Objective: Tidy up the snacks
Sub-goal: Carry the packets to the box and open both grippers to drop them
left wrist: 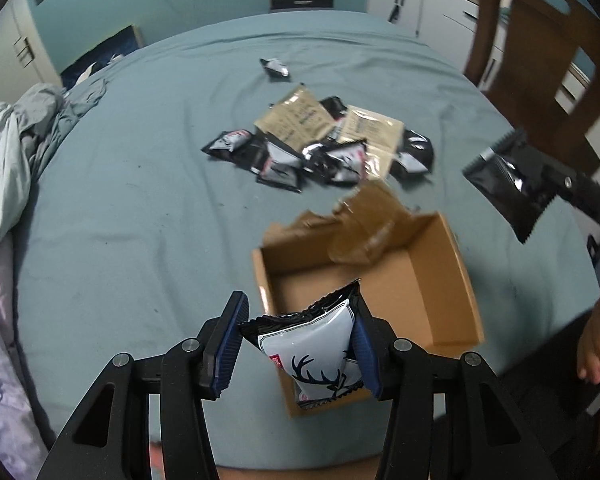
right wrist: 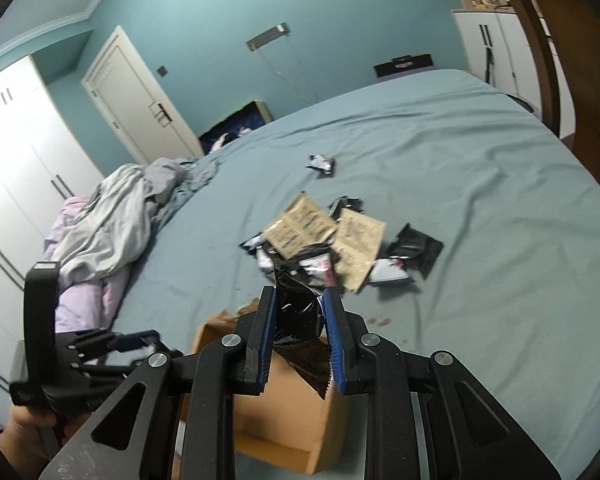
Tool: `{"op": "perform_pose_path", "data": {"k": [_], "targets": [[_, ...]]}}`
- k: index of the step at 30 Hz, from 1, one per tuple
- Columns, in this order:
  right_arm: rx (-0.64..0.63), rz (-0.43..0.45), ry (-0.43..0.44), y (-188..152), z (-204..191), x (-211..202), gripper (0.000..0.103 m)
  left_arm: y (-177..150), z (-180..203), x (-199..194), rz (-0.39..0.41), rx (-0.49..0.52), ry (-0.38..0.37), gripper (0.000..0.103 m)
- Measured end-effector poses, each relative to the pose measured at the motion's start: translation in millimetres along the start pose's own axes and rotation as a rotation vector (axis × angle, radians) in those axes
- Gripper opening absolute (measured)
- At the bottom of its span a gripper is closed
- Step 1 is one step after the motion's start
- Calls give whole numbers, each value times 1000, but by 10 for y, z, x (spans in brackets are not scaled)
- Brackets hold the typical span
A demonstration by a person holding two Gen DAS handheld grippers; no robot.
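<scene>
The left gripper (left wrist: 296,340) clamps a deer-print snack packet (left wrist: 312,354) above the near end of the open cardboard box (left wrist: 456,264). The right gripper (right wrist: 300,336) pinches a black foil packet (right wrist: 300,320) over that box, with the loose snack pile (right wrist: 332,240) on the bed sheet (right wrist: 480,220) ahead of both.

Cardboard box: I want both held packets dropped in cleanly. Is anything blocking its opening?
Mostly no. The cardboard box looks empty; only its torn flap sags over the far edge. The left gripper holds the deer packet above the near side.
</scene>
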State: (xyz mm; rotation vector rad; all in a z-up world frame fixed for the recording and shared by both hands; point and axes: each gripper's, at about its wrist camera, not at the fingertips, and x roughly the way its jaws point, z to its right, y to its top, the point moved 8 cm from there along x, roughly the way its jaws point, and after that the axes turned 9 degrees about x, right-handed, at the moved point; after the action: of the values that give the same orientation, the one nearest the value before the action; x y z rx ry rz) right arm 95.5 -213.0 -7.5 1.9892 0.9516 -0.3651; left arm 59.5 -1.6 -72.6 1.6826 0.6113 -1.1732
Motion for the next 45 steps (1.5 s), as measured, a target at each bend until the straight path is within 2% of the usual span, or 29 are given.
{"op": "perform_pose_path", "data": {"k": [8, 10, 11, 12, 17, 23, 29, 32, 34, 35, 36, 38, 39, 42, 45], "targets": [[-29, -13, 64, -174, -101, -90, 22, -58, 181, 69, -30, 54, -2, 52], [-25, -17, 62, -202, -97, -87, 22, -58, 176, 89, -33, 67, 25, 64], [-21, -20, 61, -205, -90, -81, 22, -57, 162, 91, -33, 69, 40, 80], [-18, -23, 57, -210, -78, -76, 22, -48, 137, 81, -28, 65, 58, 88], [-15, -40, 49, -205, -109, -26, 22, -28, 35, 62, -24, 36, 70, 89], [-47, -69, 28, -249, -188, 50, 22, -8, -34, 44, -14, -11, 40, 89], [-41, -146, 54, -325, -239, 184, 24, 13, -90, 45, -7, -58, 15, 89], [-16, -184, 40, -345, -225, 265, 25, 9, -129, 53, -9, -79, 10, 89], [3, -217, 34, -359, -209, 321, 29, 10, -146, 56, -9, -85, 15, 89], [10, -228, 23, -364, -198, 346, 39, 13, -155, 53, -8, -86, 20, 89], [12, -232, 7, -366, -190, 365, 55, 18, -160, 52, -7, -86, 26, 89], [0, -215, -34, -348, -191, 374, 74, 24, -164, 50, -4, -84, 36, 89], [-13, -199, -55, -345, -205, 364, 78, 26, -170, 49, -2, -82, 40, 89], [-78, -156, -148, -325, -235, 324, 80, 29, -182, 44, 1, -74, 64, 89], [-135, -161, -225, -357, -269, 336, 80, 41, -187, 46, 2, -72, 71, 89]]}}
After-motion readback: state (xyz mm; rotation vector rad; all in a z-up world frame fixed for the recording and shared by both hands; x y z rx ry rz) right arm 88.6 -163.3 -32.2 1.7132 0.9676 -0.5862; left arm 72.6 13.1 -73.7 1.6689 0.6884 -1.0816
